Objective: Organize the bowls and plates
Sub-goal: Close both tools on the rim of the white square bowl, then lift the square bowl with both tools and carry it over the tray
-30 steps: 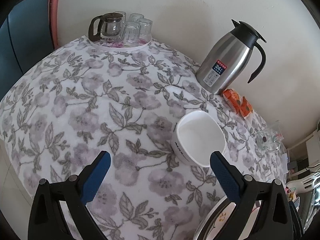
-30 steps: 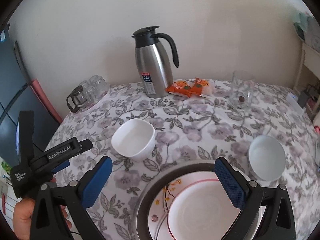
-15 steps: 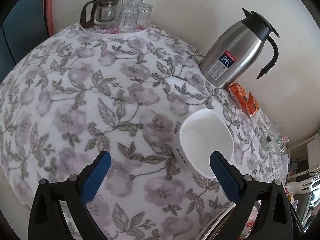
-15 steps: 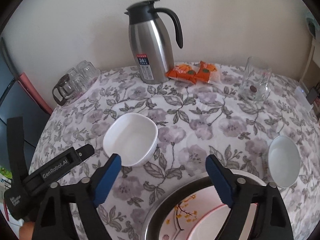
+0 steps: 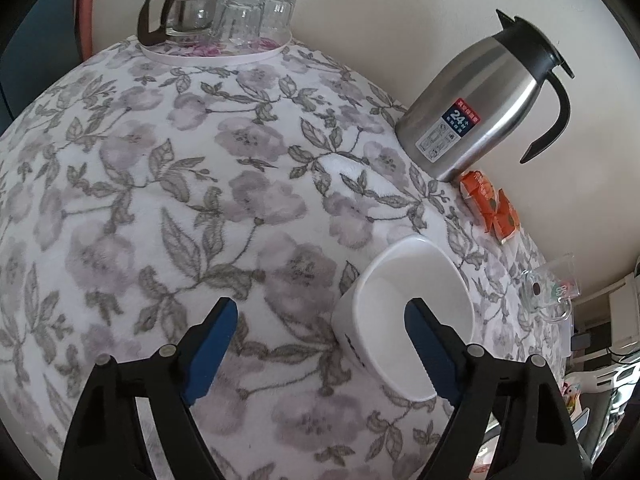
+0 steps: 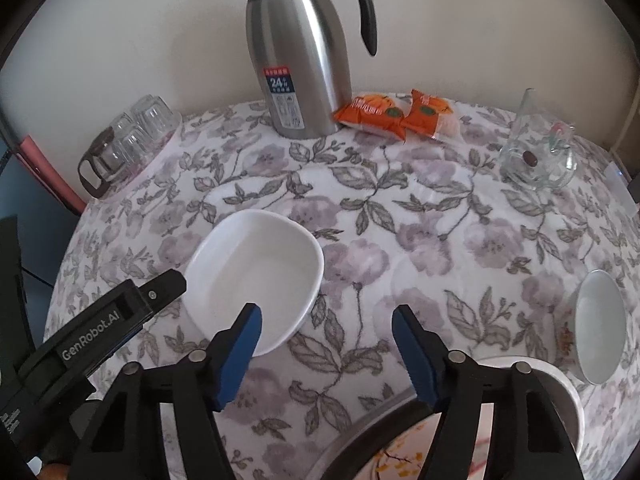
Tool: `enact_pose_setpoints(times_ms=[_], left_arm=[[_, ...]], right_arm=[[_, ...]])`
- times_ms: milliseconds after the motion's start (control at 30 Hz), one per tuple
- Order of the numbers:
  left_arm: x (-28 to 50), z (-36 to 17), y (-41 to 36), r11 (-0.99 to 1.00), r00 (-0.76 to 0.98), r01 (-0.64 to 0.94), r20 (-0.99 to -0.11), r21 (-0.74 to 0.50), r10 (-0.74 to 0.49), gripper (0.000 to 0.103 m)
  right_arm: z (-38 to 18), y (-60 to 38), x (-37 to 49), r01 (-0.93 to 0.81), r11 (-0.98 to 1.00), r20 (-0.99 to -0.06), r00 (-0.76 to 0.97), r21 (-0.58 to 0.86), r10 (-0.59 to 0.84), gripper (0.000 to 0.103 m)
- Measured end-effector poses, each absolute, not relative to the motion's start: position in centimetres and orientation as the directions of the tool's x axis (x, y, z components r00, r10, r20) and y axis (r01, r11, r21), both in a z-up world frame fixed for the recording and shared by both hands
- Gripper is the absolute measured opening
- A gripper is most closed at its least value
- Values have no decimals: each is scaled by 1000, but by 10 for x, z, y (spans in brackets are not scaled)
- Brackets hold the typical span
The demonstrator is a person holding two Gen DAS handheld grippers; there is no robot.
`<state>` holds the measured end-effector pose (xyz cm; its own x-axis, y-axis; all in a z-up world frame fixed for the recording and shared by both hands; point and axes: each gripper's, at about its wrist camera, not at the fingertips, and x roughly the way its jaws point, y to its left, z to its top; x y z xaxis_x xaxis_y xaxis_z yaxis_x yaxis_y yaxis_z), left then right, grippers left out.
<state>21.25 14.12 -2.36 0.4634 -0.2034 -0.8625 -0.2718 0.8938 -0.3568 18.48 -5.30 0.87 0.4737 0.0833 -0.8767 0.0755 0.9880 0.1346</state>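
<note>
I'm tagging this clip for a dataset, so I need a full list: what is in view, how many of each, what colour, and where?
square bowl: 1, white, table centre-left, both grippers closing in on its rim
round bowl: 1, white, right edge of table
plates: at least 2 stacked, flower-patterned over a dark-rimmed one, near edge, partly hidden
thermos jug: 1, steel with black lid and handle, back by the wall
snack packets: 2, orange, right of the jug
glass mug: 1, clear, back right
glass teapot: 1, clear with dark handle, on a round tray, back left
glasses: about 4, clear, upside down on that tray
tablecloth: 1, white and mauve floral
left gripper: black, blue pads, jaws closing astride the square bowl's wall
right gripper: same, jaws closing, pads not touching it
</note>
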Motion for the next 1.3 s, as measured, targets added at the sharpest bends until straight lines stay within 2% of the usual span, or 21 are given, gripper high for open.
enact_pose_setpoints(times_ms=[67,233,367,500,733,867,967,1300], left_arm=[[217,-27,140,894,462,-263,-861,-362,-212,77],[226,-34,136,905,465,-241,-860,-351,-210,74],[232,-40,131,910,463,-221,-859,-352,-220,67],[237,-47,126,910,452,-210,-861,-356,-233,63],[239,-56,121,905,441,-204,-860,-374,-256,34],[240,-58,122,899,444,-205,-855,-388,-267,23],[240,-60,123,883,452,-210,-843,-419,-292,19],[239,-56,122,881,453,-200,-838,-428,-305,17]], right_arm=[[2,-51,190,78,986,-883,460,145,93,64],[-15,-46,200,84,985,-895,434,150,99,58],[-24,-42,206,89,984,-902,419,154,103,54],[-32,-38,211,86,985,-908,406,150,103,42],[-41,-34,213,77,985,-911,397,156,113,32],[-41,-33,213,70,985,-910,396,160,119,29],[-41,-32,213,59,986,-909,400,153,117,27],[-39,-31,209,33,990,-906,409,136,111,23]])
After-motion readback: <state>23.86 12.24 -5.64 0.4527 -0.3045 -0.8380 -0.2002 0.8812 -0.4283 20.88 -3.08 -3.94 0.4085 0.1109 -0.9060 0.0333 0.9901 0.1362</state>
